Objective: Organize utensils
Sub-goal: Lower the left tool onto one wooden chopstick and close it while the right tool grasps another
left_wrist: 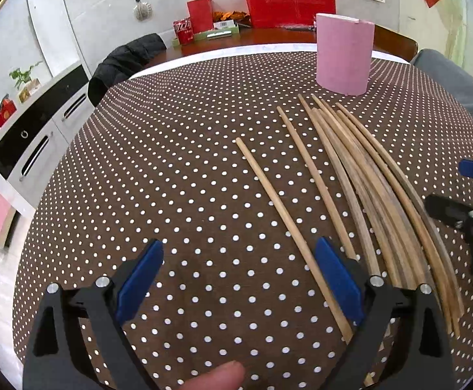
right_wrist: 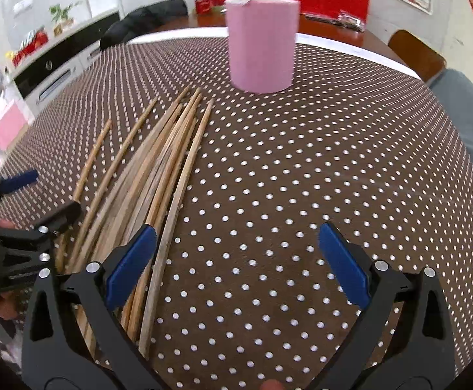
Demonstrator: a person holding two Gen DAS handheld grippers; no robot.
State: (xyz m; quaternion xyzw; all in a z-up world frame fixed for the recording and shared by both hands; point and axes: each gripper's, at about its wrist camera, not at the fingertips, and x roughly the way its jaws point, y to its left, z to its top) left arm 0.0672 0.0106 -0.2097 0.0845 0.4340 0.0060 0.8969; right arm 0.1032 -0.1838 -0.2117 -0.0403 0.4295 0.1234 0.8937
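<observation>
Several wooden chopsticks [left_wrist: 360, 175] lie loose on the brown polka-dot tablecloth [left_wrist: 171, 162], tips pointing toward a pink cylindrical holder [left_wrist: 343, 53] standing upright behind them. My left gripper [left_wrist: 239, 279] is open and empty, low over the cloth just left of the chopsticks; one separate chopstick [left_wrist: 278, 211] runs under its right finger. In the right wrist view the chopsticks [right_wrist: 158, 162] lie at left and the holder [right_wrist: 262, 44] stands ahead. My right gripper [right_wrist: 236, 260] is open and empty, just right of the pile. The left gripper shows at the far left of the right wrist view [right_wrist: 25, 201].
A second table behind holds a red bag [left_wrist: 290, 5], a red box [left_wrist: 199, 14] and a red can [left_wrist: 183, 31]. A dark jacket [left_wrist: 122, 65] hangs over a chair at the far left edge. White cabinets [left_wrist: 38, 136] stand to the left. A person's grey trouser leg [left_wrist: 457, 84] is at right.
</observation>
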